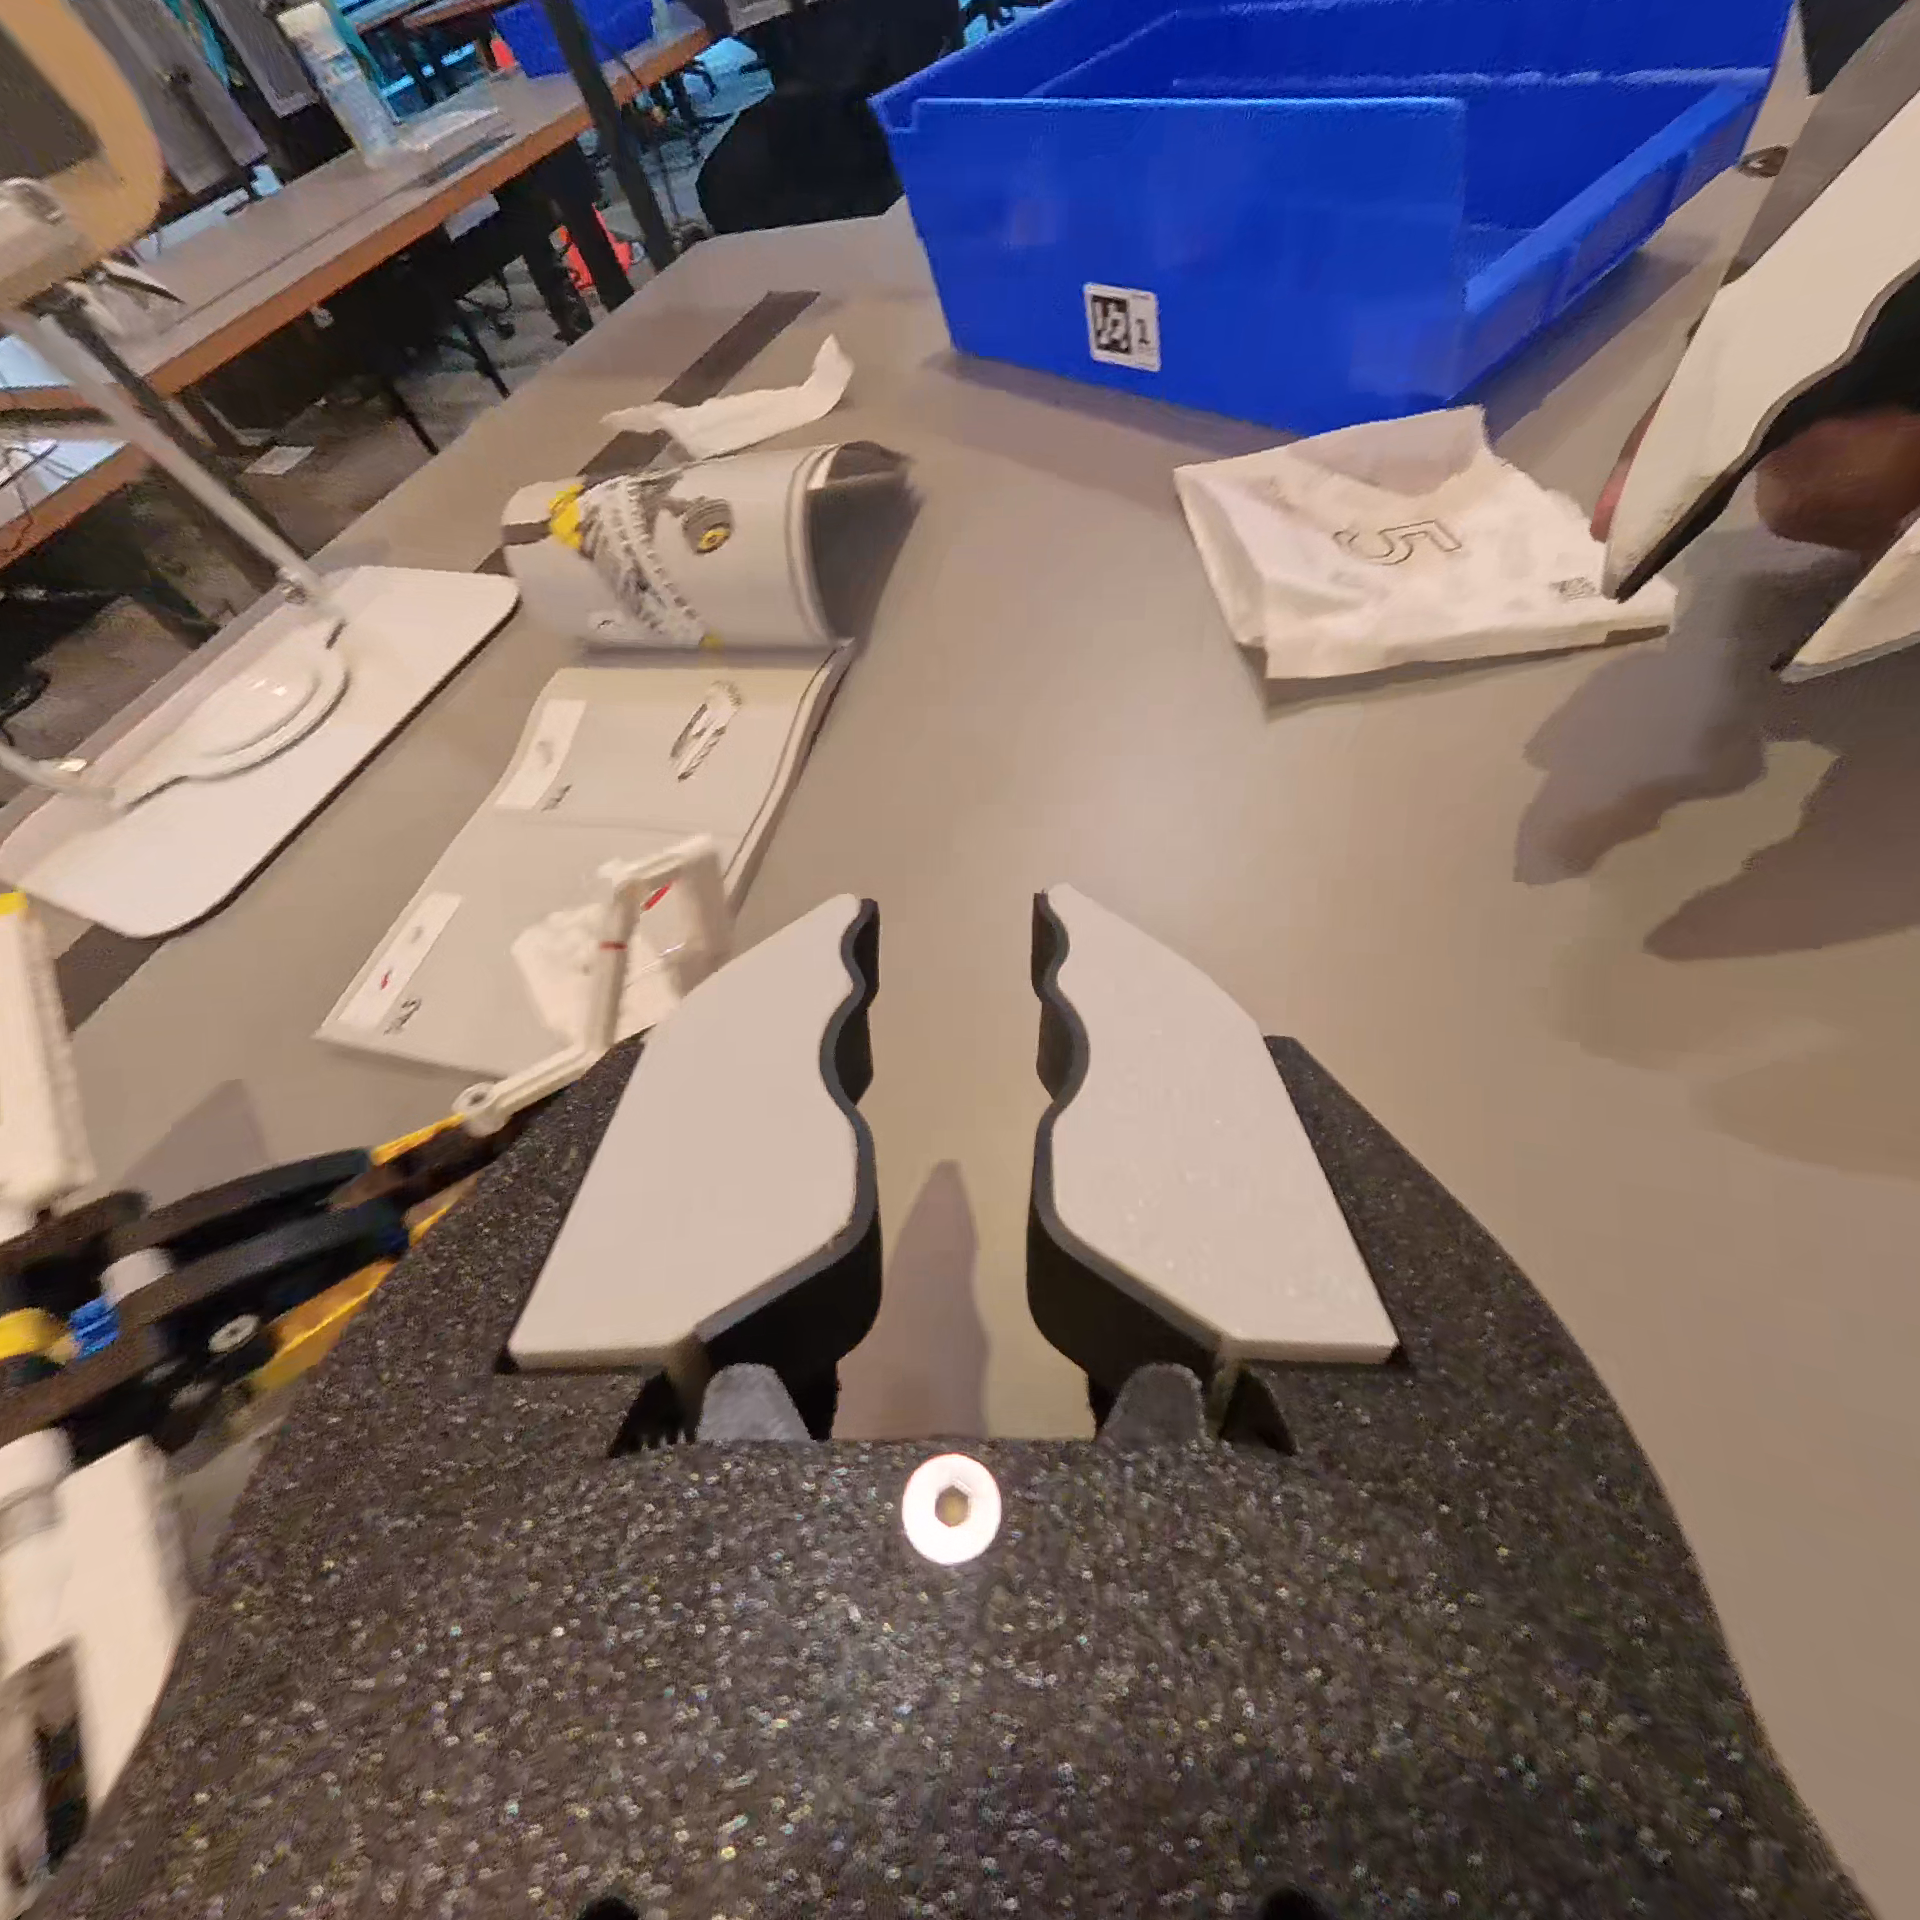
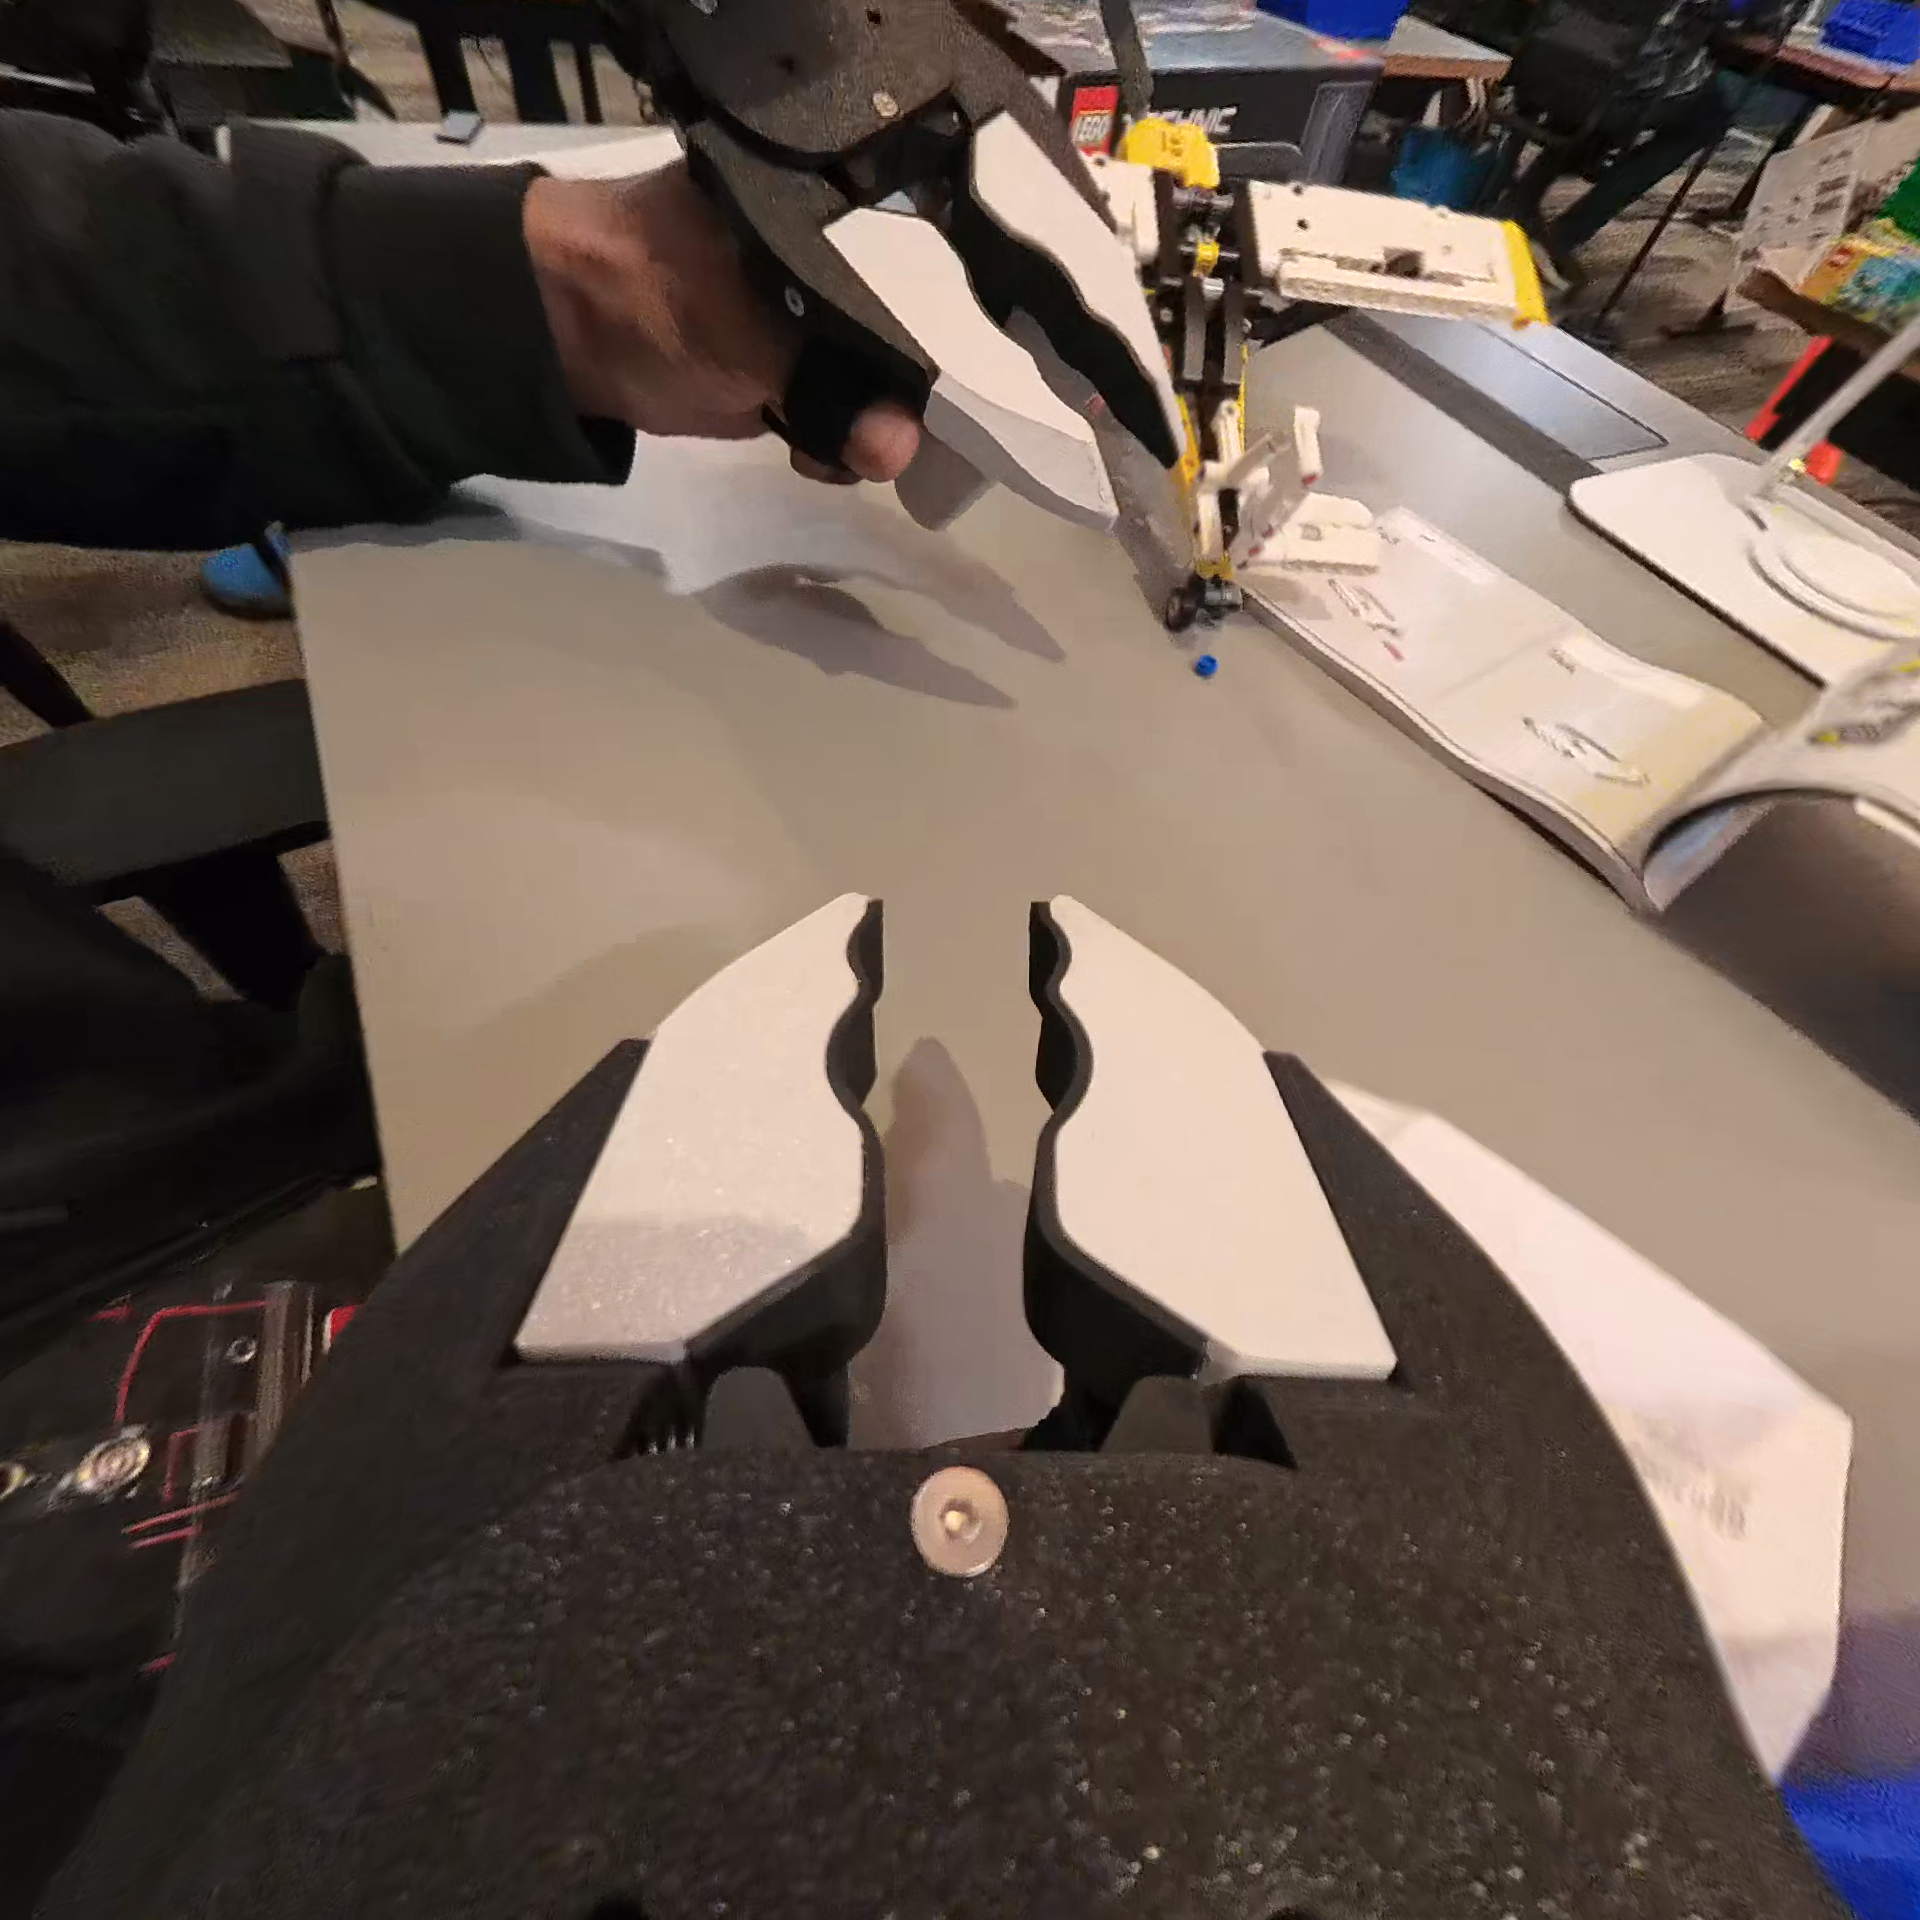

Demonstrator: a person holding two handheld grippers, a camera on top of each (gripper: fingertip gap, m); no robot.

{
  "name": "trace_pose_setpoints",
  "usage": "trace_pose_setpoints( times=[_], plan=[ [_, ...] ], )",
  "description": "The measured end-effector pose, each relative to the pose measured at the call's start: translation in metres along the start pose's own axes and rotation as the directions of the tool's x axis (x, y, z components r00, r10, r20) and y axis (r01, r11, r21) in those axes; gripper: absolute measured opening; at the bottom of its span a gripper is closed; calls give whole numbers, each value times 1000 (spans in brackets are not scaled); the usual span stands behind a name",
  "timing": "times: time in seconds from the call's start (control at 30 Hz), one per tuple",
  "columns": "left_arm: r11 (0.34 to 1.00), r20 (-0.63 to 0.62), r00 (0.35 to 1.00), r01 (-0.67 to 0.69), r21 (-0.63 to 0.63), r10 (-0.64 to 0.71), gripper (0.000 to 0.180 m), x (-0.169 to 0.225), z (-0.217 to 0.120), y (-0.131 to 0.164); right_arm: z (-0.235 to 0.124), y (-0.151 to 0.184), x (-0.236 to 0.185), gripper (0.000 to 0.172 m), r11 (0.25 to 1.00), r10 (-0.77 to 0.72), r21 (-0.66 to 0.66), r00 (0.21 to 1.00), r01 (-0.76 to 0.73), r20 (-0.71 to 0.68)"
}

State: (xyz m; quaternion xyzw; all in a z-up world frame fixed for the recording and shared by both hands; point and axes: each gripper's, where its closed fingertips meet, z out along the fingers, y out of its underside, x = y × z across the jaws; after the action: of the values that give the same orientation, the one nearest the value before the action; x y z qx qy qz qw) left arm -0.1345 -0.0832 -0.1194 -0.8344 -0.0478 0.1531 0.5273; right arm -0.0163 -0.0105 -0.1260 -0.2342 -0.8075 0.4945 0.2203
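My left gripper (image 1: 956,920) is open with nothing between its pads, over bare grey table (image 1: 1091,727). A white, yellow and black brick-built vehicle model (image 1: 156,1278) lies just to its left, partly on an open instruction booklet (image 1: 623,821). My right gripper (image 2: 956,925) is also open and empty above the table (image 2: 727,779). In the right wrist view the left gripper (image 2: 1143,468), held by a hand (image 2: 644,312), hangs beside the model (image 2: 1226,343), its jaws apart. A small blue piece (image 2: 1204,666) lies on the table near the model's front wheel.
A blue bin (image 1: 1351,187) stands at the back right, with a white numbered paper bag (image 1: 1392,551) before it. A crumpled white wrapper (image 1: 748,405) and a lamp base (image 1: 260,727) lie at the left. The right gripper (image 1: 1766,499) shows at the right edge.
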Motion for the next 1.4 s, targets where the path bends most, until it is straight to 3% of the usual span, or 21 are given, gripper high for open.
trace_pose_setpoints(
  times=[0.17, 0.3, 0.5, 0.83, 1.13, 1.4],
  plan=[
    [1000, 35, 999, 3, -17, -2, 29, -28, -1, -6, 46, -17, 41, 27, 992, -52, -118, 996, 44, -71],
    [1000, 56, 998, 11, 12, -12, 30, -41, 9, -20, 82, -26, 73, 27, 984, -4, -179, 997, -9, -72],
    [957, 97, 979, 149, 250, -177, 29, -35, 9, -25, 116, -29, 90, 28, 987, 3, -159, 997, -15, -76],
    [944, 54, 984, 146, 297, -169, 27, -31, 14, -25, 112, -16, 103, 28, 995, 42, -87, 994, -51, -100],
    [945, 0, 975, 215, 247, -222, 27, -32, 24, -12, 108, -19, 105, 28, 994, 92, -56, 992, -97, -85],
    [959, 16, 980, 189, 213, -197, 27, -32, 25, -7, 105, -16, 110, 28, 994, 96, -49, 989, -102, -113]
  ],
)
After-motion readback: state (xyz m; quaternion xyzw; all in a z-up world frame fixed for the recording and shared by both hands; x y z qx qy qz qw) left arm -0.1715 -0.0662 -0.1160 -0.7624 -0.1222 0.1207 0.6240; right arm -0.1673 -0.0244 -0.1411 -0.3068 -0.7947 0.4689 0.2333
